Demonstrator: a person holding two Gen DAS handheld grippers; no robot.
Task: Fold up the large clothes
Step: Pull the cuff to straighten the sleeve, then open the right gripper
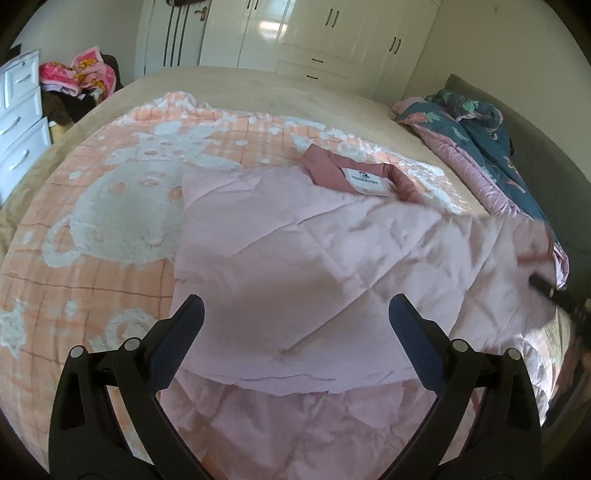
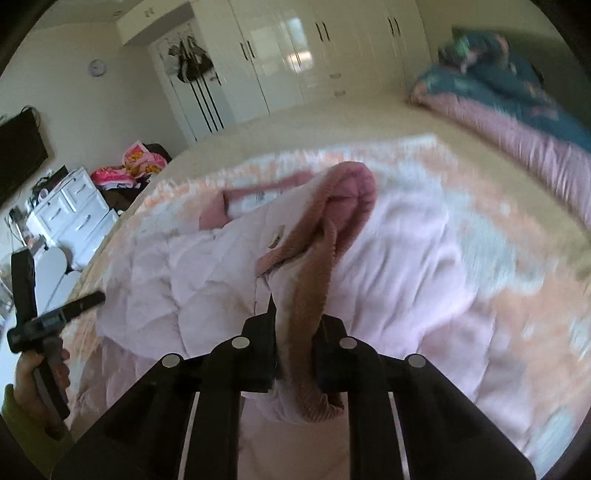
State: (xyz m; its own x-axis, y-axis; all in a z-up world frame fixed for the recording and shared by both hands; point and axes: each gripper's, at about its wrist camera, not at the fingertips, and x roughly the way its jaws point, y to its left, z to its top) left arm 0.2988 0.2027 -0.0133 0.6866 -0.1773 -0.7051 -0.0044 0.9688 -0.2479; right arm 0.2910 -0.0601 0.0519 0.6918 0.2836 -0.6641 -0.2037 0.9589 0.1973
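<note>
Pale pink quilted jacket (image 1: 314, 266) lies spread on the bed, on top of an orange-and-white checked blanket (image 1: 110, 206). Darker pink ribbed collar (image 1: 332, 162) with a white label (image 1: 365, 181) points toward the wardrobe (image 1: 332, 33) at the far wall.

Left gripper (image 1: 295, 314): jaws wide apart, nothing between the pads, hovering over the near part of the jacket, not touching it as far as I can see. In the right wrist view it shows at the left edge, held in the person's hand (image 2: 37, 373), green sleeve at the wrist.

Right gripper (image 2: 295, 332): jaws clamped tight on the ribbed cuff (image 2: 314, 295) at the end of a jacket sleeve. Cuff fabric runs up from between the fingers and loops over, lifted clear of the jacket body. Right wrist frame is motion-blurred, so the exact pinch point on the cuff is hard to read; it looks like the cuff edge plus some of the pale sleeve fabric.

In the left wrist view the right gripper is only a dark blurred tip (image 1: 546, 288) at the jacket's right edge, with a streak of darker pink beside it.

Surroundings: folded teal floral quilt (image 1: 480, 125) with a pink underside along the right of the bed, well apart from the jacket. White drawer unit (image 1: 22, 122) left of the bed, pink clothes pile (image 1: 81, 74) behind it.
</note>
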